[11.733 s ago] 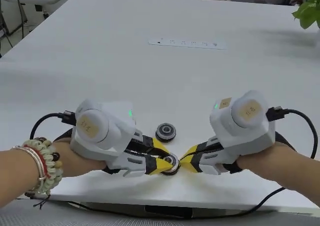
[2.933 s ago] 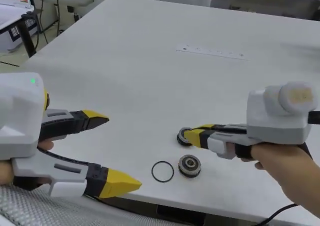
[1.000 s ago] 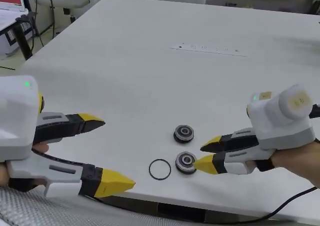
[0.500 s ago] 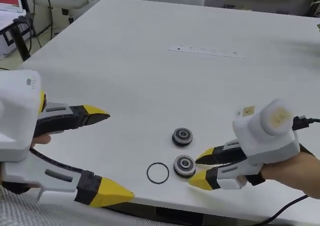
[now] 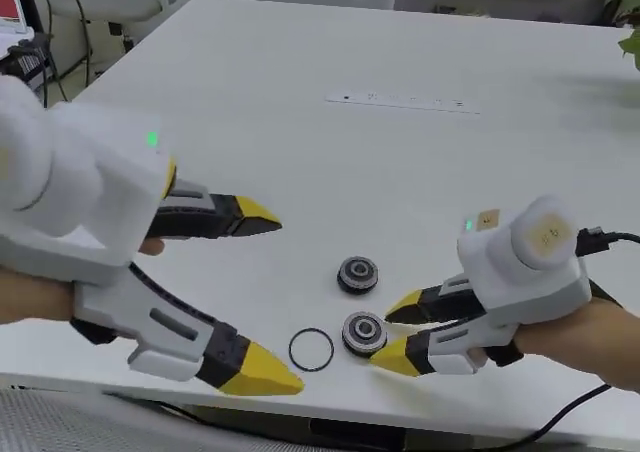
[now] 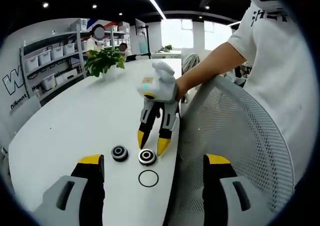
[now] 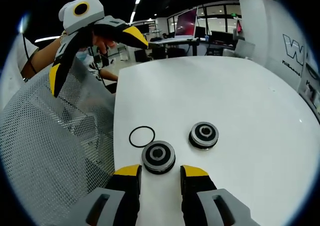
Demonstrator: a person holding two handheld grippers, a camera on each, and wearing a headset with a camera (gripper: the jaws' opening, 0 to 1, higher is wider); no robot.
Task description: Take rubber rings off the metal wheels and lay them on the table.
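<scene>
Facing wheel [image 5: 364, 332] by table [image 5: 400, 172] edge: right gripper [image 5: 383, 338] fingers [image 5: 410, 352] released | left gripper [image 5: 288, 305] fingers [image 5: 255, 370] released

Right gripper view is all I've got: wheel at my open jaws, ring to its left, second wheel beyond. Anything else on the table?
Observer: Head view has a flat white strip lying well beyond the far wheel.
Operator: Where's the left hand-held gripper aimed?
Observer: Its own view has the ring centred between its open jaws, with the near wheel just past it.
Operator: Is the right hand-held gripper powered?
Observer: A green light glows on its body.
</scene>
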